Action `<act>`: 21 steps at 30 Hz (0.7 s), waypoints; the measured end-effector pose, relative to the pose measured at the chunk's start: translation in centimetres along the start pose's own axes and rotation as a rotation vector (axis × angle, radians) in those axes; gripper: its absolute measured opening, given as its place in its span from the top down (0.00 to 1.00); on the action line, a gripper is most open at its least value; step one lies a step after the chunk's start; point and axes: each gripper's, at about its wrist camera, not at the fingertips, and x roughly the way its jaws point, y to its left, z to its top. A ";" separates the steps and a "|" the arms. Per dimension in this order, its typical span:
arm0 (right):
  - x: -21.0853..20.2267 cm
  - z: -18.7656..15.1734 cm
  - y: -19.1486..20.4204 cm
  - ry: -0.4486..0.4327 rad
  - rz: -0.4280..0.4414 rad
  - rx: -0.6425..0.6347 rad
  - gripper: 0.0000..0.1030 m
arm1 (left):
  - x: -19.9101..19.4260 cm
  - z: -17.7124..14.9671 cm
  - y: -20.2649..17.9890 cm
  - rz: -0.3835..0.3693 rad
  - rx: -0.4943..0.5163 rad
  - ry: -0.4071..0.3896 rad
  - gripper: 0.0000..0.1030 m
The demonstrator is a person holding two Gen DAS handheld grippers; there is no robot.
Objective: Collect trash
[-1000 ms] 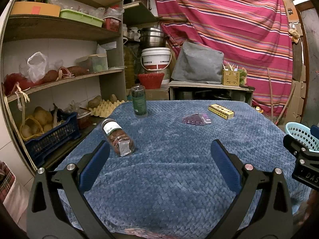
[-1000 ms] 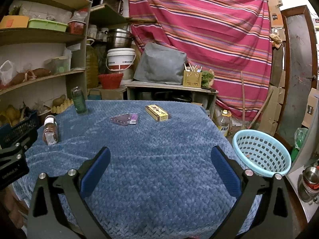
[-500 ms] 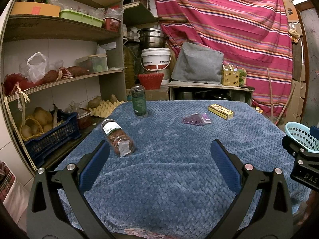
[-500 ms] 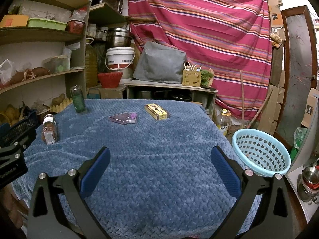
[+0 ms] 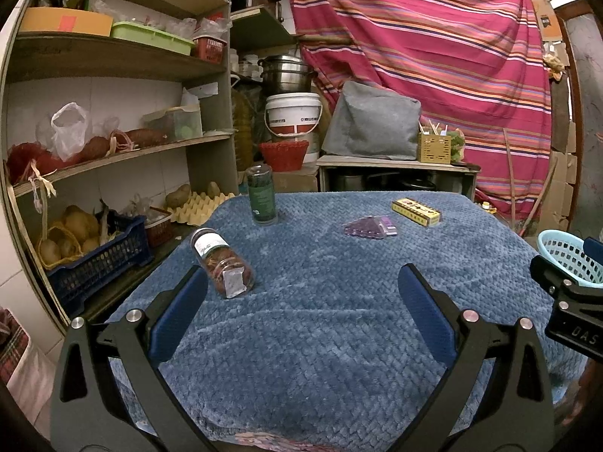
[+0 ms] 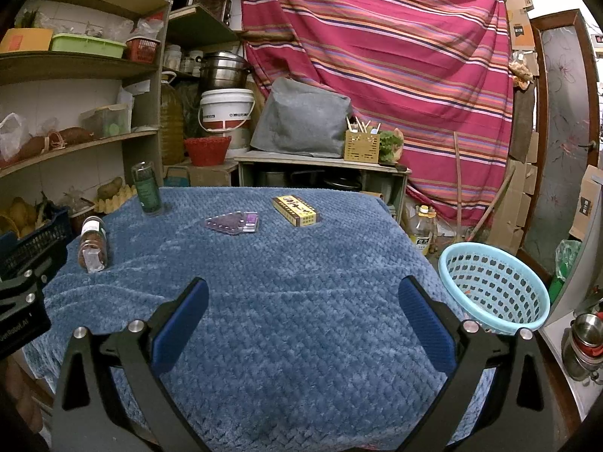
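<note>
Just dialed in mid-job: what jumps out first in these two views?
The blue blanket covers the table, with four bits of trash at its far side: a tipped jar at left, an upright green bottle, a purple packet and a yellow box. The light-blue basket waits off the right edge; both grippers are open, empty.

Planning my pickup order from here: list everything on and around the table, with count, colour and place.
Jar: 1, clear with brown contents, lying on its side, table's left edge.
Green bottle: 1, dark green, upright, far left corner.
Purple packet: 1, purple, flat, table's far middle.
Yellow box: 1, yellow and dark, right of the packet.
Blanket: 1, blue, covering the table.
Basket: 1, light blue, beside the table's right edge.
Left gripper: open, empty.
Right gripper: open, empty.
</note>
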 end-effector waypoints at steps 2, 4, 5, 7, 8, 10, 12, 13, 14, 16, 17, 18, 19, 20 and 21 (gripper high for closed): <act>0.1 0.0 -0.1 0.002 0.001 0.001 0.04 | -0.1 0.0 -0.1 -0.001 -0.002 0.001 0.05; 0.1 -0.1 0.0 0.003 0.000 0.002 0.04 | 0.0 0.0 -0.1 -0.001 -0.003 0.000 0.05; 0.1 -0.1 -0.1 0.002 0.000 0.002 0.04 | -0.1 0.0 -0.1 -0.001 -0.002 0.000 0.05; 0.1 -0.2 -0.1 0.003 -0.001 0.000 0.04 | -0.1 0.0 -0.1 -0.001 -0.001 0.001 0.05; 0.1 -0.1 0.0 0.003 0.000 0.000 0.04 | -0.1 0.0 -0.1 0.000 -0.001 0.000 0.05; 0.1 -0.1 -0.1 0.004 0.001 0.001 0.04 | -0.1 0.0 -0.1 0.001 -0.001 -0.002 0.05; 0.1 -0.1 -0.1 0.004 0.001 0.001 0.04 | 0.0 0.0 0.0 0.000 -0.002 0.000 0.05; 0.1 -0.1 0.0 0.003 0.001 0.001 0.04 | 0.0 0.0 -0.1 -0.001 -0.001 0.001 0.05; 0.1 -0.1 0.0 0.003 0.000 0.001 0.04 | -0.1 0.0 0.0 -0.001 -0.002 0.000 0.05; 0.1 -0.1 -0.1 0.002 -0.002 -0.001 0.04 | -0.1 0.0 -0.1 -0.001 -0.001 -0.002 0.05; 0.1 -0.2 0.0 0.002 -0.002 0.000 0.04 | 0.0 0.0 0.0 0.000 -0.002 -0.003 0.05; 0.2 -0.3 -0.1 0.001 -0.003 0.000 0.04 | 0.0 0.0 0.0 -0.001 -0.002 -0.003 0.05; 0.2 -0.4 -0.2 0.001 -0.003 0.001 0.04 | 0.0 0.1 0.0 -0.002 -0.002 -0.004 0.05; 0.2 -0.4 -0.2 0.001 -0.003 0.001 0.04 | 0.0 0.2 0.0 -0.003 -0.004 -0.004 0.05; 0.2 -0.3 -0.1 0.003 -0.002 0.000 0.04 | 0.0 0.2 0.0 -0.003 -0.003 -0.003 0.05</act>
